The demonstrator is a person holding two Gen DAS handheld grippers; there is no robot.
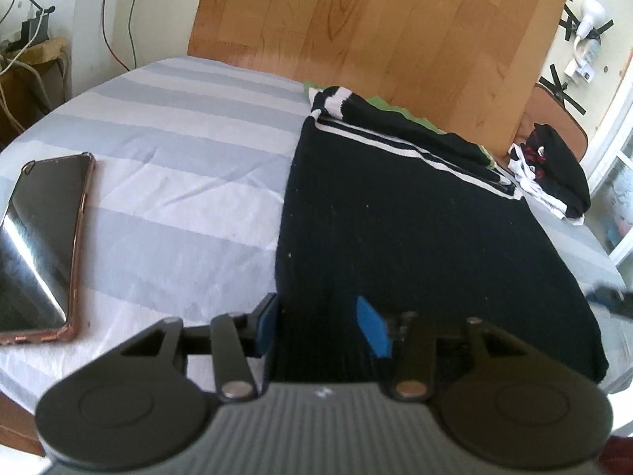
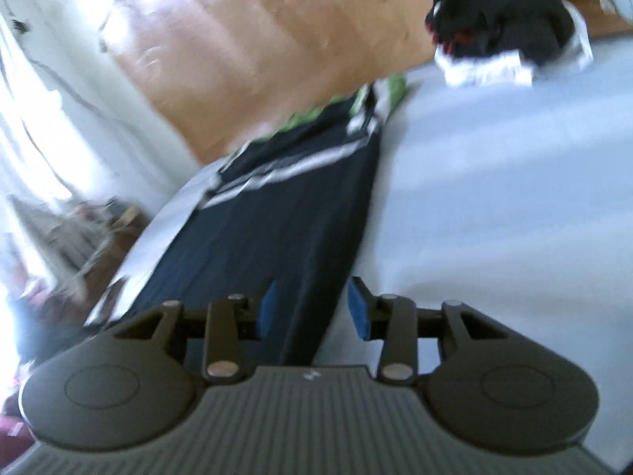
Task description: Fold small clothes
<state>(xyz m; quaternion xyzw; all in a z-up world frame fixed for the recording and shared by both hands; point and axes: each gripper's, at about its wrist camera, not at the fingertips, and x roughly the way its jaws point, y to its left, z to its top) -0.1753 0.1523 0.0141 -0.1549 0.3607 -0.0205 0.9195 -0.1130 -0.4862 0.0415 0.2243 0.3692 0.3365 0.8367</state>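
Leftmost, a phone (image 1: 43, 249) lies near the sheet's (image 1: 166, 166) edge, with bare striped sheet between it and the black garment (image 1: 415, 229). That garment lies flat, its white-striped end toward the wooden headboard (image 1: 376, 27). Over its near left edge the left gripper (image 1: 322, 326) stands released, pads clear of the cloth. At its right edge the right gripper (image 2: 312, 312) is likewise released. Farther right, open sheet runs to a folded pile (image 1: 550, 166).
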